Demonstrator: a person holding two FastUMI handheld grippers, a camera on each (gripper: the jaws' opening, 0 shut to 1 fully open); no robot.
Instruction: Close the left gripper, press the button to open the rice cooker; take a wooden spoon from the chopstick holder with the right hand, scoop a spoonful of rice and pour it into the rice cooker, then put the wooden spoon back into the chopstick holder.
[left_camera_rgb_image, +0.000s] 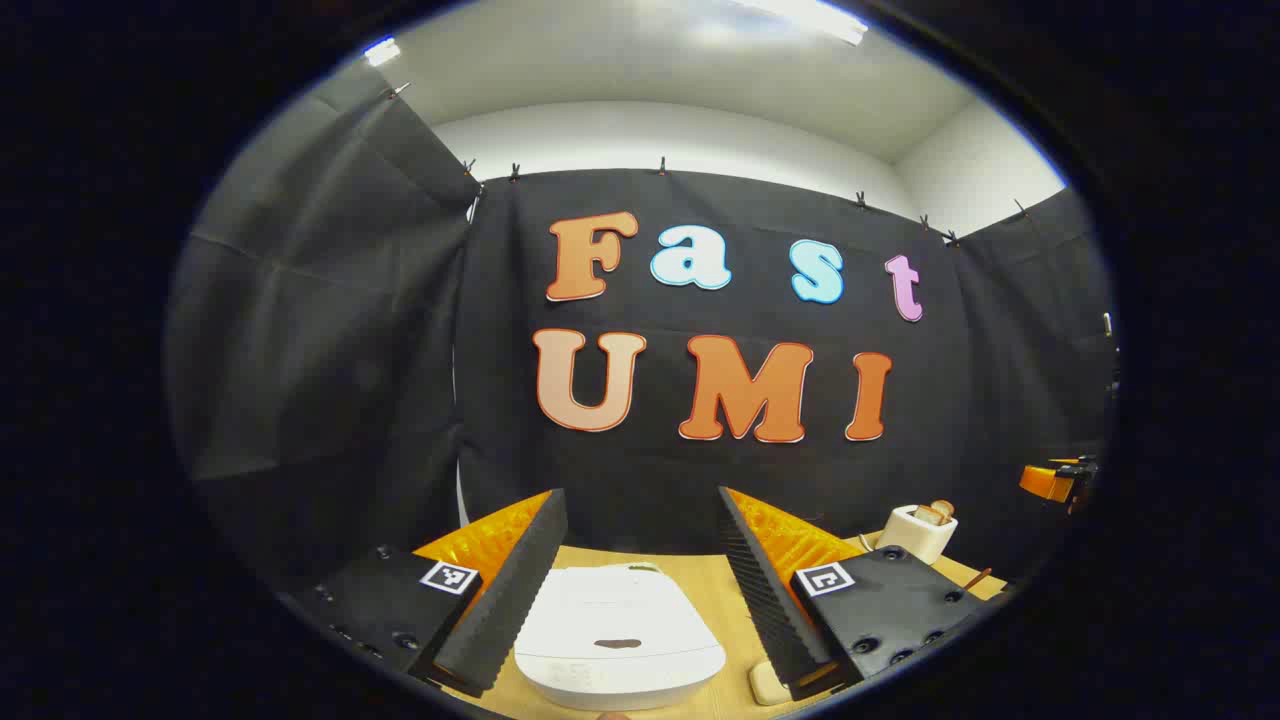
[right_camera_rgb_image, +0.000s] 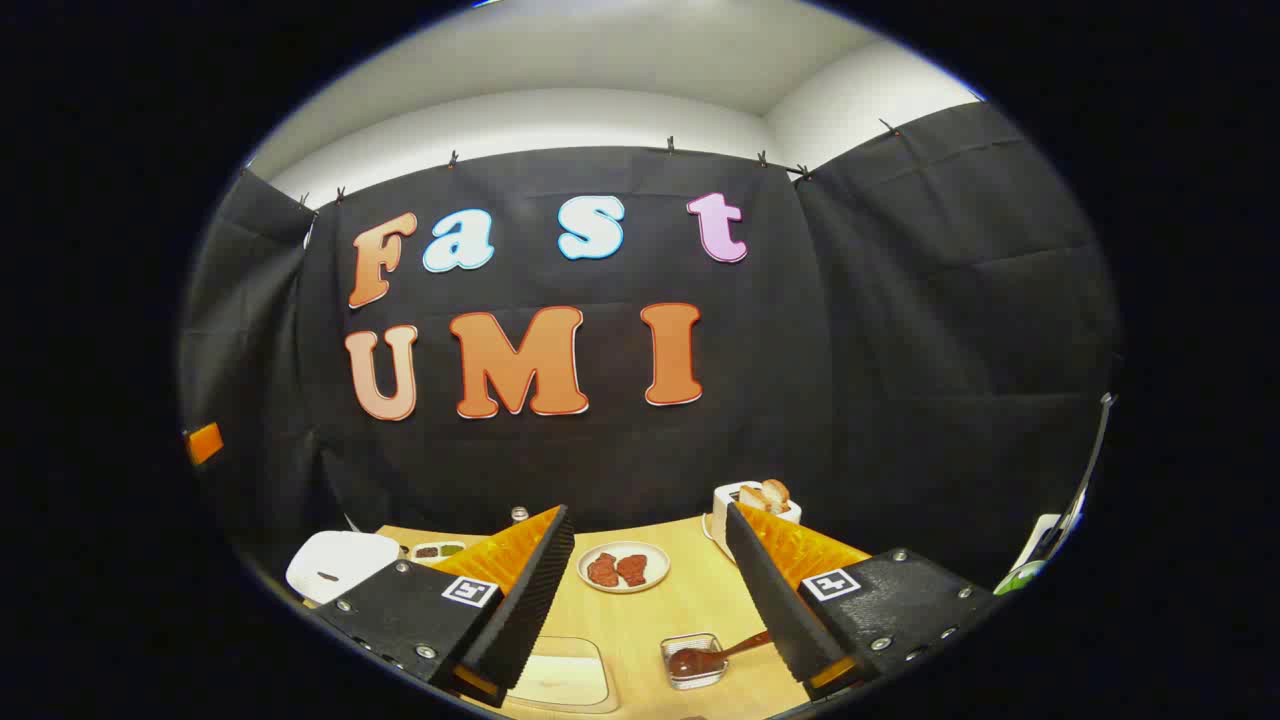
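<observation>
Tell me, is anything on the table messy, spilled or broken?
Nothing stands out. The rice cooker sits shut, the plate lies flat with its food on it, and the toaster stands upright.

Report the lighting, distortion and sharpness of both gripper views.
Left gripper view: ceiling light glares at the top, fisheye bows the table edge, rice cooker sharp and evenly lit. Right gripper view: same bowing, soft even light, plate clear, things at the rim smeared.
</observation>
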